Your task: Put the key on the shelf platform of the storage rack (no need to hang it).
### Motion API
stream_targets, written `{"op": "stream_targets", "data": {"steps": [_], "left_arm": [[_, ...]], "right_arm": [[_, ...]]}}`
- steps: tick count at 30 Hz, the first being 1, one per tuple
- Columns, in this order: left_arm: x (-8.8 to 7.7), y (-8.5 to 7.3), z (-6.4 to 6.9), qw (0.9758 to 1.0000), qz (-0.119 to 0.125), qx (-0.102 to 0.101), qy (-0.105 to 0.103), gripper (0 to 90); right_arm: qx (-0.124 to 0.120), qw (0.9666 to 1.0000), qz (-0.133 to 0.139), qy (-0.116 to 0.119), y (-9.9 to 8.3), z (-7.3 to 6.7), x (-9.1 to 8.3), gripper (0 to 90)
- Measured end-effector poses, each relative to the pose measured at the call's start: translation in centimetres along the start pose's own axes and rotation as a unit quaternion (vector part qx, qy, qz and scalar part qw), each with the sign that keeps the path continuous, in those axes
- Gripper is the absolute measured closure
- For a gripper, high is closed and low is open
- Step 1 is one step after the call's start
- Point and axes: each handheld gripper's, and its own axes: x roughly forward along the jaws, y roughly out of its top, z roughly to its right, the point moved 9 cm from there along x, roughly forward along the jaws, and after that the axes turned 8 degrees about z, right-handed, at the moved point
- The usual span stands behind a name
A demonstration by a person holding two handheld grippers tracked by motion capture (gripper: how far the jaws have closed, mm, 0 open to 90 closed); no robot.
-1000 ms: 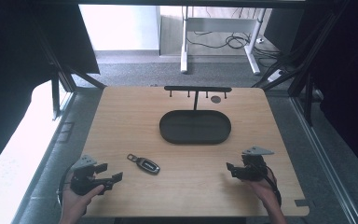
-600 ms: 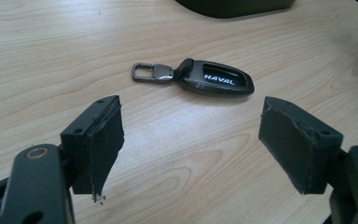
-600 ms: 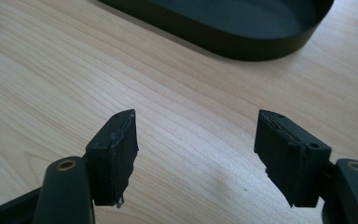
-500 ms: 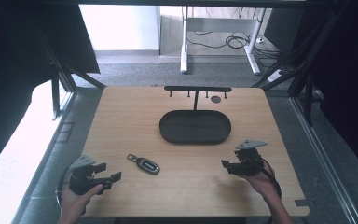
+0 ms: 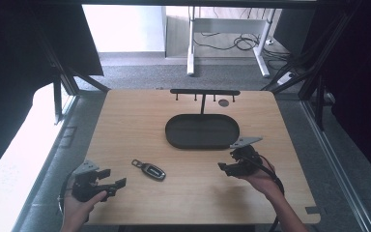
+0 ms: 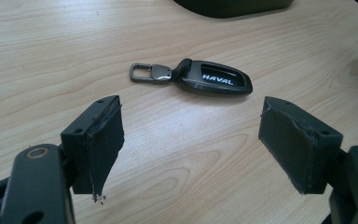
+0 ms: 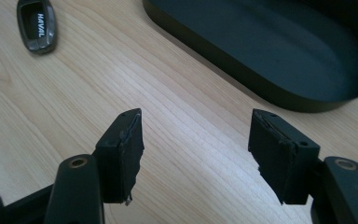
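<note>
A dark car key fob (image 5: 149, 170) with a metal loop lies flat on the wooden table (image 5: 183, 198), left of centre. In the left gripper view the key fob (image 6: 205, 78) lies just beyond my left gripper (image 6: 198, 126), which is open and holds nothing. That left gripper (image 5: 115, 178) rests near the front left corner. My right gripper (image 5: 226, 163) hovers by the near right end of the black oval tray (image 5: 174, 140). Its jaws have just been closing, but they are still open with nothing between them (image 7: 200, 137). Farther off to its left lies the key fob (image 7: 37, 25).
A black rack (image 5: 204, 92) with several hooks stands behind the tray at the table's far edge. A small dark disc (image 5: 223, 102) lies by it. The tray (image 7: 214, 51) has nothing in it. A cable trails from the right gripper over the front edge.
The right gripper has lifted and moved left and forward toward the tray's near end, and its jaws have narrowed. The left gripper and the key fob have stayed put.
</note>
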Motion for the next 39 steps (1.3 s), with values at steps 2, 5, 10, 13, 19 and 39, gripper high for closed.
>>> {"op": "stream_targets", "data": {"steps": [2, 5, 10, 13, 19, 39], "left_arm": [[0.0, 0.0, 0.0, 1.0000, 0.000, 0.000, 0.000, 21.9], [0.0, 0.0, 0.0, 1.0000, 0.000, 0.000, 0.000, 22.0], [0.1, -0.1, 0.0, 1.0000, -0.001, 0.000, 0.000, 21.9], [0.1, -0.1, 0.0, 1.0000, -0.001, -0.001, -0.001, 21.9], [0.0, -0.1, 0.0, 1.0000, -0.002, 0.000, -0.001, 21.9], [0.0, -0.1, -0.1, 1.0000, -0.004, -0.002, -0.001, 21.8]], "right_arm": [[-0.007, 0.9999, -0.006, 0.007, 0.5, -0.3, 0.3, 37.7], [-0.011, 0.9998, -0.009, 0.010, 0.8, -0.5, 0.5, 38.2], [-0.025, 0.9994, -0.016, 0.016, 1.8, -1.0, 1.0, 38.6], [-0.030, 0.9990, -0.019, 0.027, 2.3, -1.7, 1.1, 38.7], [-0.053, 0.9974, -0.029, 0.039, 3.4, -3.1, 1.6, 39.7], [-0.087, 0.9928, -0.056, 0.060, 5.5, -5.8, 3.6, 40.5]]}}
